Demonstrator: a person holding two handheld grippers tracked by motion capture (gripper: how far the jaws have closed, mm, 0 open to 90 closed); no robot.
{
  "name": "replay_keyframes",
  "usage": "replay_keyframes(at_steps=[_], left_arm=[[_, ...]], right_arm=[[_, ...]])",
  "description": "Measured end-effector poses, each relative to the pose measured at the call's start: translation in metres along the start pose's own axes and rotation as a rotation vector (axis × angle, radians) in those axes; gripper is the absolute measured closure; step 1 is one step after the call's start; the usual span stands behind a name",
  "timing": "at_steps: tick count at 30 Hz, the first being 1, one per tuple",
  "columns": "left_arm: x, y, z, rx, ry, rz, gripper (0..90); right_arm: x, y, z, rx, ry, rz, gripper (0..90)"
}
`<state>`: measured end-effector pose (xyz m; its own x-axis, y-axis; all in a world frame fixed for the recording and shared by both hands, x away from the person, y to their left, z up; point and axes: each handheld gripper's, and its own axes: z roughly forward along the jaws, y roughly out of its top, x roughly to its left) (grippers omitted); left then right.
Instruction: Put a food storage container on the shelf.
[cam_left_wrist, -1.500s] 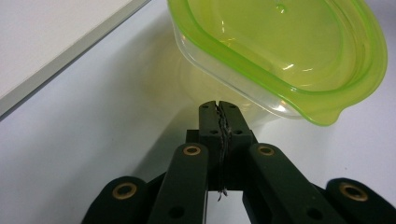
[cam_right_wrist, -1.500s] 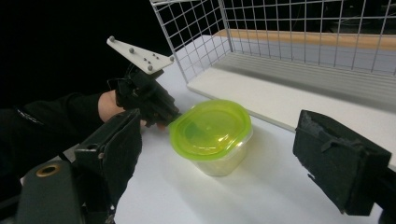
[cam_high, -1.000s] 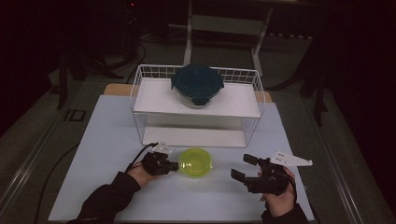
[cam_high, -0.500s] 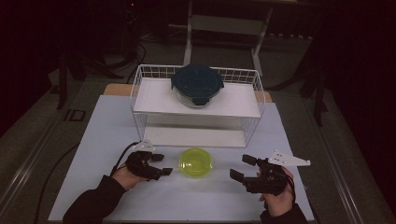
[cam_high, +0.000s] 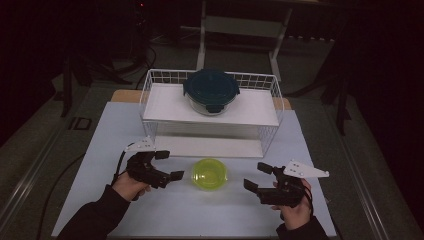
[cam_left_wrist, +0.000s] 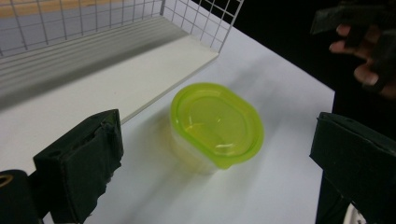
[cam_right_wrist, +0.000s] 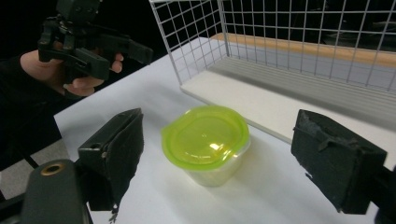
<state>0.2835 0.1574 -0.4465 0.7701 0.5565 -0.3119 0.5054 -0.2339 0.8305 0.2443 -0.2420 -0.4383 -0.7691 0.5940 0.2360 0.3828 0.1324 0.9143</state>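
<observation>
green-lidded tub (cam_high: 210, 173) on open table between both spread-jawed grippers, left gripper (cam_high: 167, 165), right gripper (cam_high: 259, 177)

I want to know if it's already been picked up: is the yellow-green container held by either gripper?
No, the yellow-green container sits free on the table, between two open grippers.

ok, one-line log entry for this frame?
left gripper: open | right gripper: open | green-lidded tub: on table between them, untouched | dark-lidded bowl: on rack

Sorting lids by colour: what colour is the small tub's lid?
Translucent yellow-green lid; clearest in the right gripper view.
</observation>
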Motion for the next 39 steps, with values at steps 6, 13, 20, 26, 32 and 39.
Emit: replay_keyframes(at_steps=[6, 13, 20, 26, 32, 39], left_arm=[[-0.003, 0.006, 0.01, 0.009, -0.007, -0.027, 2.3], [0.001, 0.009, 0.02, 0.009, -0.035, -0.032, 3.0], [0.009, 0.014, 0.034, 0.051, -0.052, -0.122, 3.7], [0.019, 0.011, 0.05, 0.102, -0.056, -0.201, 3.6], [0.031, 0.004, 0.063, 0.139, -0.024, -0.326, 12.6], [0.034, -0.005, 0.072, 0.194, -0.039, -0.414, 21.3]], right_arm=[[-0.003, 0.001, 0.01, 0.049, -0.014, 0.006, 15.1], [-0.013, 0.002, 0.027, 0.086, 0.003, 0.049, 14.2], [-0.026, 0.001, 0.049, 0.138, 0.024, 0.119, 14.6], [-0.034, -0.001, 0.068, 0.181, -0.001, 0.205, 14.1], [-0.043, -0.009, 0.082, 0.231, 0.005, 0.288, 21.4], [-0.055, -0.02, 0.094, 0.29, 0.036, 0.448, 36.9]])
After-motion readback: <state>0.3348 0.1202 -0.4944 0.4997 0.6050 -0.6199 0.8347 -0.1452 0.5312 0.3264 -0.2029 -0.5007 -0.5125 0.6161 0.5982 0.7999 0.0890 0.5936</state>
